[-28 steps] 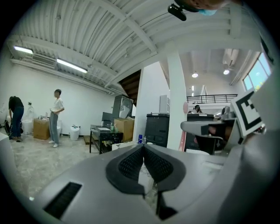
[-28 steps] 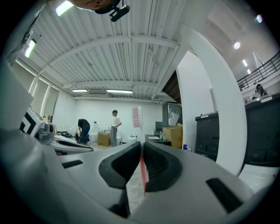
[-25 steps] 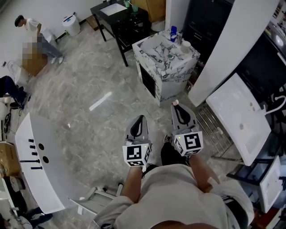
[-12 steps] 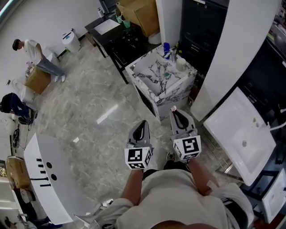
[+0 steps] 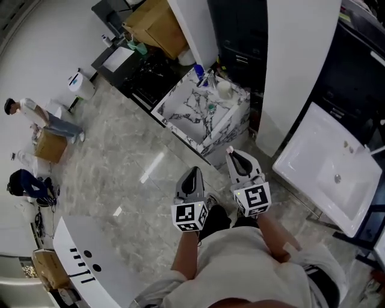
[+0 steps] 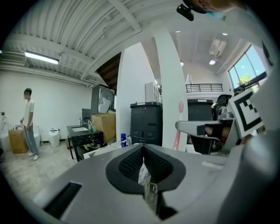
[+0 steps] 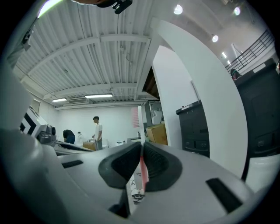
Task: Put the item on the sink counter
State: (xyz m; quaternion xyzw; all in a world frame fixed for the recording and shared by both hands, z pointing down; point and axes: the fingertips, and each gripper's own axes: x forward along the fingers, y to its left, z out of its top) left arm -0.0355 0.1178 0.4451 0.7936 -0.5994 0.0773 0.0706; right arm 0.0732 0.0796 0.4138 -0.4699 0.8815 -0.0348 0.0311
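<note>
The right tongs clamp a pink toothbrush by its handle, with the head standing clear above the tips, probably to carry it steadily. The marble sink desk lies just ahead of them. The left tongs are pressed together on nothing and idle beside the right.

Head view: bright, even indoor light. Pale glare streak on polished marble floor. Shadows faint. Straight lines bow toward edges.

Left gripper view: round fisheye frame, black corners. Fluorescent tube glows at left, window washed out at right. Left gripper close to lens, soft.

Right gripper view: same round frame. Ceiling spotlights flare white. Far room fairly crisp. Right gripper and pink toothbrush between jaws out of focus.
</note>
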